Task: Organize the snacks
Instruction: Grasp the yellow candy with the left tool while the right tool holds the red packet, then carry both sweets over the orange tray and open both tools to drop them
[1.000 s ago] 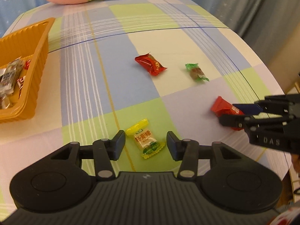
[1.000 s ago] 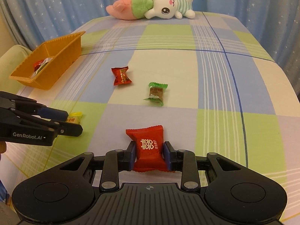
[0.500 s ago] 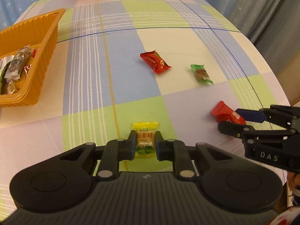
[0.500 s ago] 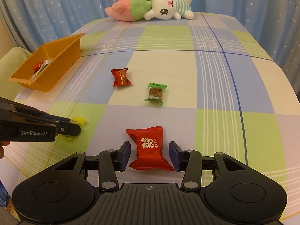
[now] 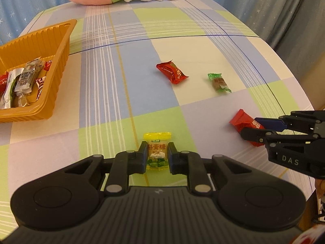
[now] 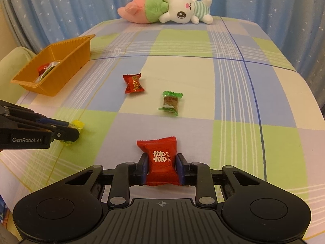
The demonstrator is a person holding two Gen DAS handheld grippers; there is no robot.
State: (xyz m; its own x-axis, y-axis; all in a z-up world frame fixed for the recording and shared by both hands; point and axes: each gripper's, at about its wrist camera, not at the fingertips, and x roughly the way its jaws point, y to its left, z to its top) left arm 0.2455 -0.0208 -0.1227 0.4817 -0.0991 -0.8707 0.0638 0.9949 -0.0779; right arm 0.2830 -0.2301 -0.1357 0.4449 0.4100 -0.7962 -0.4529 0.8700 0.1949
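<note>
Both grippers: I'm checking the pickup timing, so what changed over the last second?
The left gripper was open around the yellow candy and has shut on it. The right gripper pinched the big red candy, let go, and is closing on it again, pads touching the wrapper. The small red candy, green candy, orange tray and plush rabbit stayed put.

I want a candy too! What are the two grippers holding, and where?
Left gripper: yellow candy, by its sides. Right gripper, closing: red candy, by its sides.

Glossy wrappers [image 6: 161,162], matt cloth [image 6: 233,81]
</note>
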